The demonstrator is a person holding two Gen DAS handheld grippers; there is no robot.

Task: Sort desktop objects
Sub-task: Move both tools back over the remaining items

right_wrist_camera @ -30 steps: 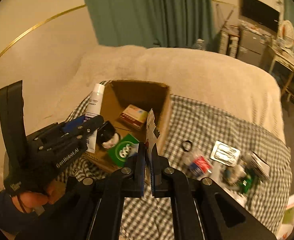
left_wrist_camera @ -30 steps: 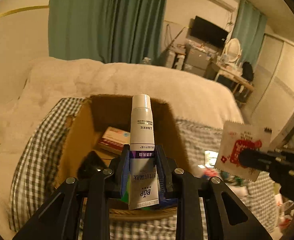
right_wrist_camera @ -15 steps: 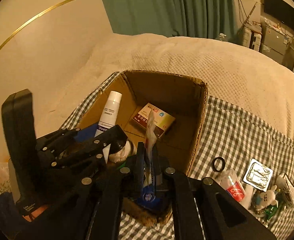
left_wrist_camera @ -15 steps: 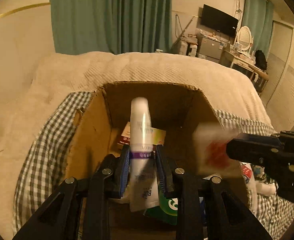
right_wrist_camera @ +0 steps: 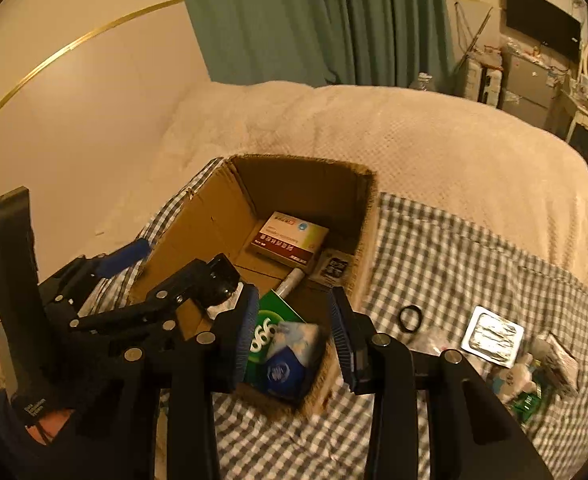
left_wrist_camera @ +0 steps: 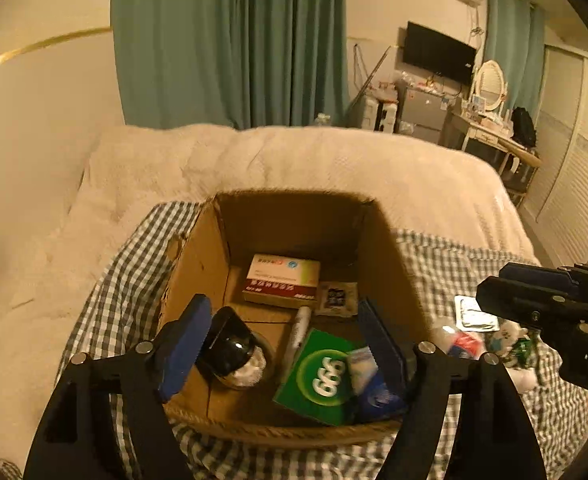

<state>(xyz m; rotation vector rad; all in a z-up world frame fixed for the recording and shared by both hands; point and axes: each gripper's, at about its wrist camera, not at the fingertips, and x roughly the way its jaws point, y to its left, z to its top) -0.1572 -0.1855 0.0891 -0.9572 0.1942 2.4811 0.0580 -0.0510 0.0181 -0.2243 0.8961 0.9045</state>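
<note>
1. Presently, left wrist view: left gripper (left_wrist_camera: 281, 340) jaws opening, empty; white plastic tube (left_wrist_camera: 298, 330) lies inside brown cardboard box (left_wrist_camera: 197, 264).
2. Right wrist view: right gripper (right_wrist_camera: 294, 334) jaws opening, empty, above box; loose silver foil packet (right_wrist_camera: 494, 336) remains on checked cloth (right_wrist_camera: 454, 264); risk: fingers snagging box wall.

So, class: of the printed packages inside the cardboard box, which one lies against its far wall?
The red-and-white rectangular carton. The green square "666" packet and the blue-and-white pouch lie at the near edge.
</note>
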